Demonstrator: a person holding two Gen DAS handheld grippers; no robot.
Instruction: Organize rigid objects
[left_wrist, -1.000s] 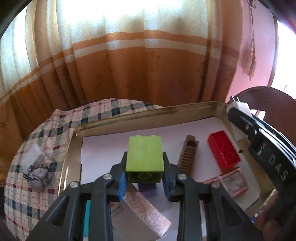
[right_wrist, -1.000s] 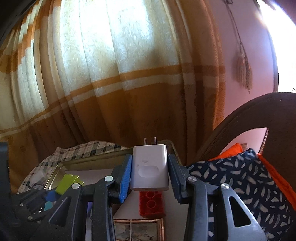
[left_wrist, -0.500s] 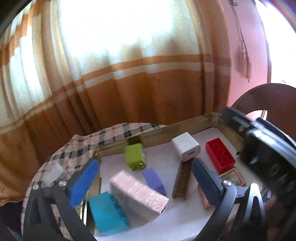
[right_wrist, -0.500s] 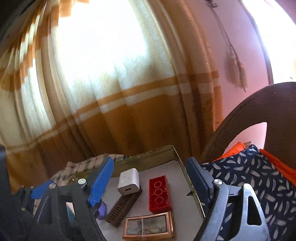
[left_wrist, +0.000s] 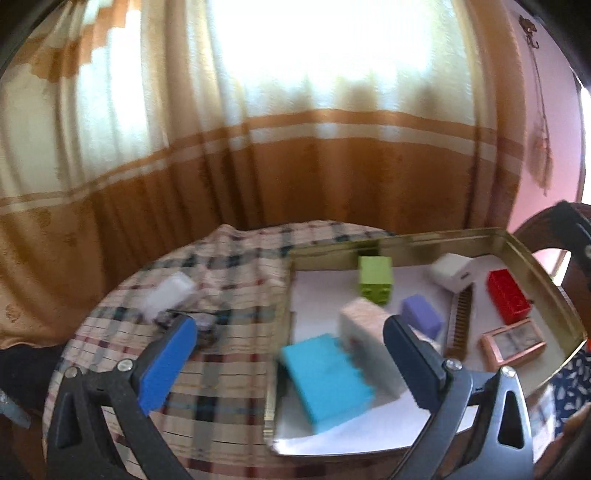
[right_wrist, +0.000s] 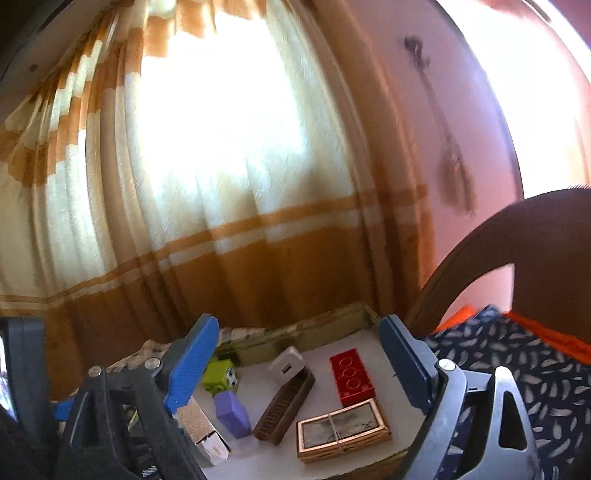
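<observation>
A shallow metal tray (left_wrist: 413, 242) lined with white paper is seen on a plaid tablecloth (left_wrist: 207, 280), with an orange-and-cream striped curtain (left_wrist: 258, 155) hanging behind and a patterned cushion (right_wrist: 517, 354) at the right. Inside the tray are laid a green block (left_wrist: 375, 278) at the far side, a white charger (left_wrist: 448, 275) leaning on a ribbed brown comb (left_wrist: 460, 323), a studded red brick (left_wrist: 508, 301), a small purple block (left_wrist: 423, 314), a cyan brick (left_wrist: 327, 376), a pale carton (left_wrist: 364, 325) and a copper-framed card pack (left_wrist: 511, 345). A crumpled clear wrapper (left_wrist: 170, 295) lies on the cloth, left of the tray.

The left gripper (left_wrist: 286, 363) is held with its jaws fully spread, nothing between the pads. The right gripper (right_wrist: 299, 363) is seen with jaws opening, also empty, above the near edge of the tray.

A second ago the green block was clamped in the left gripper and the charger in the right; both are now released into the tray.
</observation>
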